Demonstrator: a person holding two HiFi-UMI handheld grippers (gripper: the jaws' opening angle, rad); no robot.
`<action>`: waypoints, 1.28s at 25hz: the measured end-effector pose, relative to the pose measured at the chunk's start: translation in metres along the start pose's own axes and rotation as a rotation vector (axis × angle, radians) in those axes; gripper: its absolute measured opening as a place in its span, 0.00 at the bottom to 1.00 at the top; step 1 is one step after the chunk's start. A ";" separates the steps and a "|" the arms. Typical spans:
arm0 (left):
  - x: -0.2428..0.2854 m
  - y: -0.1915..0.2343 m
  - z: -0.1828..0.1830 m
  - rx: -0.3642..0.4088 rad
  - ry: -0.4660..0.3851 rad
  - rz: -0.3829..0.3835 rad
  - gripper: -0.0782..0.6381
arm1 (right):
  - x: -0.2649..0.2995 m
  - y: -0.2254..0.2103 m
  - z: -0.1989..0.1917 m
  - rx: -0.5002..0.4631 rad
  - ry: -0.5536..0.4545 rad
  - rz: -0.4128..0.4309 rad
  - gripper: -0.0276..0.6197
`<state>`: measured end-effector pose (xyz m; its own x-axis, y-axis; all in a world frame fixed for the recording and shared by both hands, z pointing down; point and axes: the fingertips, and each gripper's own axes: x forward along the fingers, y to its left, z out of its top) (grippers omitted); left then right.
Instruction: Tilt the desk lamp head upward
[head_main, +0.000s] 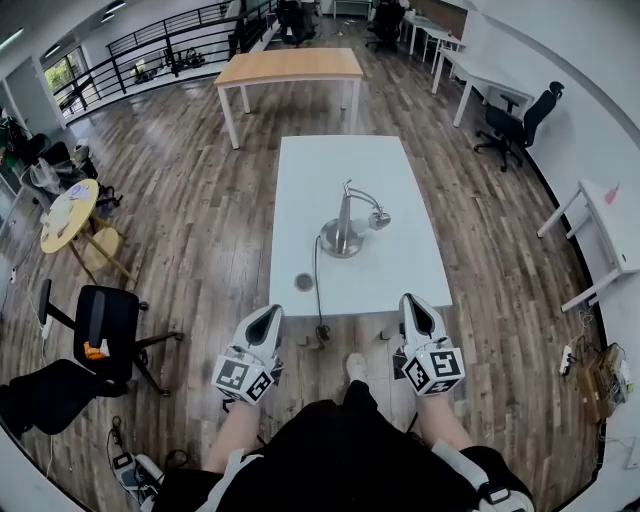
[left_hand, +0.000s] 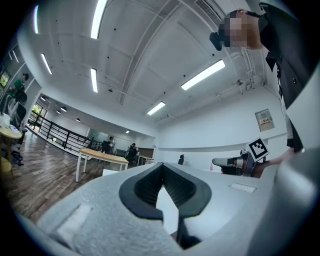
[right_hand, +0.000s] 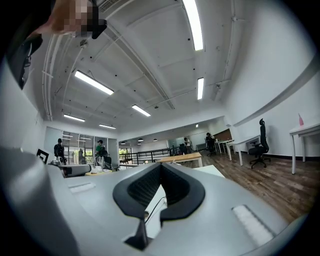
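Okay, nearest first: person's dark trousers (head_main: 335, 450) fill the bottom of the head view, one light shoe (head_main: 356, 366) on the wood floor (head_main: 200, 250) just short of the table edge.

Left gripper (head_main: 268, 316) is held low at the near edge of the white table (head_main: 300, 180), left of centre. In the left gripper view, the left gripper (left_hand: 162, 172) has its jaws pressed together at the tips, with nothing pinched. Right gripper (head_main: 414, 305) is at the same edge, right of centre. Its own view shows the right gripper (right_hand: 161, 169) the same: jaws closed tip to tip and empty. Both point up toward the ceiling, well apart from each other and from the lamp.

Desk lamp (head_main: 348, 222) stands on the table, past both grippers, roughly mid-table and a bit right of centre. Its round metal base (head_main: 338, 241) sits flat and the tapered stem is upright. A thin arm curves over the top, and the lamp head (head_main: 379, 219) hangs at the right side, low, close to base height. Nothing touches it. The cable (head_main: 317, 280) runs from the base toward the near edge and drops off between the grippers. A dark round spot (head_main: 304, 282) on the tabletop lies just left of the cable.

Further out: black chair (head_main: 105, 322) at left, round yellow table (head_main: 68, 215) beyond it, white desk (head_main: 612, 232) at right. Far: wooden table (head_main: 290, 66), black office chair (head_main: 522, 120), railing (head_main: 170, 40).
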<state>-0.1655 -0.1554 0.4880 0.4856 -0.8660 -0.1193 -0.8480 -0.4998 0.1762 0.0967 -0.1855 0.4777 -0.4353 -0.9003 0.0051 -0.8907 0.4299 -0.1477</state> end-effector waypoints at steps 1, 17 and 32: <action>0.008 0.004 0.000 -0.001 -0.005 0.007 0.11 | 0.010 -0.006 0.001 0.005 -0.001 0.005 0.05; 0.155 0.037 -0.015 0.026 0.000 0.073 0.11 | 0.142 -0.116 0.019 0.031 0.001 0.084 0.04; 0.219 0.047 -0.034 0.047 0.045 0.161 0.11 | 0.205 -0.145 0.004 0.093 0.072 0.228 0.05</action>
<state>-0.0921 -0.3693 0.5035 0.3505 -0.9353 -0.0492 -0.9242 -0.3539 0.1437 0.1373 -0.4327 0.4959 -0.6349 -0.7720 0.0315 -0.7541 0.6102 -0.2430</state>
